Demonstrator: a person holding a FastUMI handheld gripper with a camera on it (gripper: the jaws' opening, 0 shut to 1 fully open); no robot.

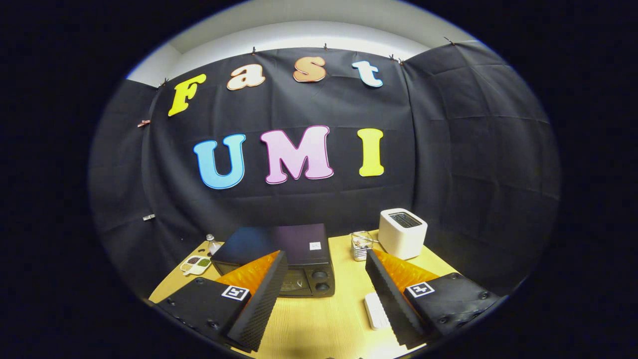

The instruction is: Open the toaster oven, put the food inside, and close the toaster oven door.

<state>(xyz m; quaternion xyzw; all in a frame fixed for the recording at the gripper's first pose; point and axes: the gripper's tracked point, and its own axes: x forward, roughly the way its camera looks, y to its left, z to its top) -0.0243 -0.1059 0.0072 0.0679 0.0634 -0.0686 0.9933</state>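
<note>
wide-spread fingers of the gripper hold nothing above the wooden table. left to right: a sectioned dish, the black toaster oven just ahead, door shut, two knobs; a white slab; a white toaster.

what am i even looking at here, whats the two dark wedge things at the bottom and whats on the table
This picture comes from a camera riding on a hand-held tool, looking forward along its tongs. The two dark wedges are its fingers, standing open and holding nothing. Beyond them a wooden table carries a black toaster oven with its door shut, a white pop-up toaster, a small clear holder beside it, a small divided dish and a little bottle to the oven's other side. A white flat piece, possibly the food, lies beside one finger.
</note>
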